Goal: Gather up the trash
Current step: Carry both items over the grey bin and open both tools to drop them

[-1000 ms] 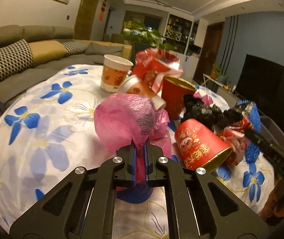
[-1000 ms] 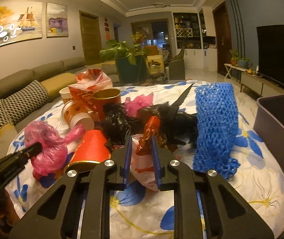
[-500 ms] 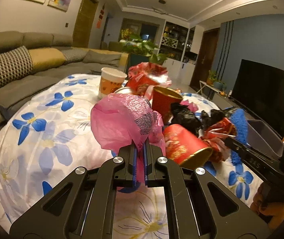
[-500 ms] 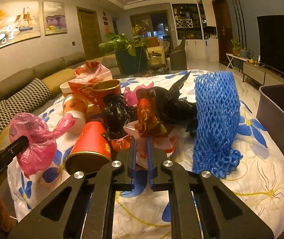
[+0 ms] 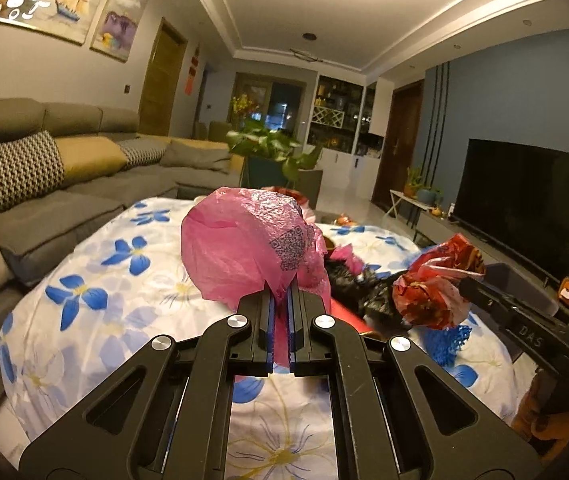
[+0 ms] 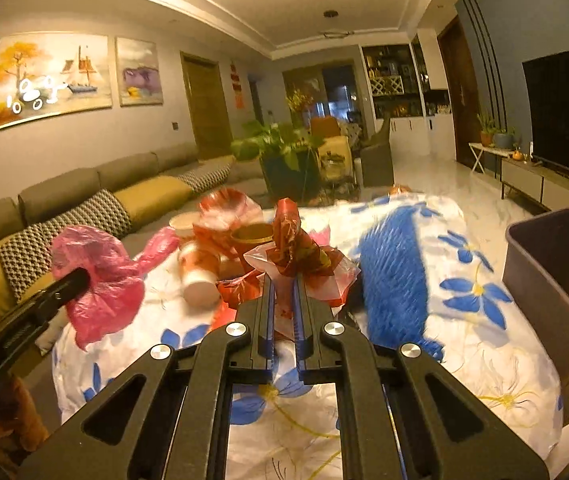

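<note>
My left gripper point(image 5: 280, 300) is shut on a crumpled pink plastic bag point(image 5: 250, 248), held up above the flowered tablecloth point(image 5: 124, 280). The same pink bag point(image 6: 104, 276) shows at the left of the right wrist view. My right gripper point(image 6: 283, 280) is shut on a red and clear crumpled wrapper point(image 6: 298, 252), lifted off the pile; that wrapper point(image 5: 432, 284) appears at the right of the left wrist view. Paper cups point(image 6: 200, 272), a red tube point(image 6: 250, 236), black bags point(image 5: 360, 284) and blue foam netting point(image 6: 394, 268) lie on the table.
A dark grey bin point(image 6: 560, 276) stands at the table's right edge. A grey sofa point(image 5: 64, 172) with cushions runs along the left. A potted plant point(image 6: 284, 152) is behind the table and a television point(image 5: 524, 196) is at the right. A hand point(image 5: 544, 420) holds the right gripper's handle.
Both grippers have risen from the table with their loads. The right gripper closed fully on the red wrapper and pulled it up out of the pile; the pink bag was lifted higher.
</note>
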`<state>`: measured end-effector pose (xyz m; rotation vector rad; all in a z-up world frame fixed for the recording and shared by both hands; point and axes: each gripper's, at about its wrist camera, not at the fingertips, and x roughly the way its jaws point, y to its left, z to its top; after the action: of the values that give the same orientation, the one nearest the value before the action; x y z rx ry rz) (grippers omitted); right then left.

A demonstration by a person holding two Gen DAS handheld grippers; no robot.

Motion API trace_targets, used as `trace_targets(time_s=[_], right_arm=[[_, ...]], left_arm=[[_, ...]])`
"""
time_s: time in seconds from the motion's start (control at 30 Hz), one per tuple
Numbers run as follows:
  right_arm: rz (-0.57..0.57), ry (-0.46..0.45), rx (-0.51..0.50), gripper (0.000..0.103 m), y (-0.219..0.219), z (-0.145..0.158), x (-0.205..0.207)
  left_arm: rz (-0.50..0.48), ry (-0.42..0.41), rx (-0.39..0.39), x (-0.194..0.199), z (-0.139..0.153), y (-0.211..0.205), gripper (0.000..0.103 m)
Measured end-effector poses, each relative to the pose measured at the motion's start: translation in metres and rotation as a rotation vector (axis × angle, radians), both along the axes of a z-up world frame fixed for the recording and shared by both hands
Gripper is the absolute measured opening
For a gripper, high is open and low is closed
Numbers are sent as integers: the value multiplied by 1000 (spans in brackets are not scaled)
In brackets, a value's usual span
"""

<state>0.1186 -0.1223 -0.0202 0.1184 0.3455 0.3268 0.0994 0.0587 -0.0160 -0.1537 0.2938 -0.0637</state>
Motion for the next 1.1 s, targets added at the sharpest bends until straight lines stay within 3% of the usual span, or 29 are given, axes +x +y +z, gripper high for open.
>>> trace_targets(time_s=[0.27, 0.53, 0.8, 1.1], right_arm=[[-36, -87, 2, 9, -21, 26, -27], [-133, -135, -3, 9, -59, 38, -38], [-341, -188, -52, 9, -117, 51, -41], [-551, -173, -58, 9, -192, 44, -21]], left_arm=[[-96, -29, -8, -1, 20, -27, 4], [-214, -65, 32, 9, 32, -73, 4], [-381, -93, 66, 36, 43, -140, 4], [-583, -83, 22, 87, 37, -224, 4]])
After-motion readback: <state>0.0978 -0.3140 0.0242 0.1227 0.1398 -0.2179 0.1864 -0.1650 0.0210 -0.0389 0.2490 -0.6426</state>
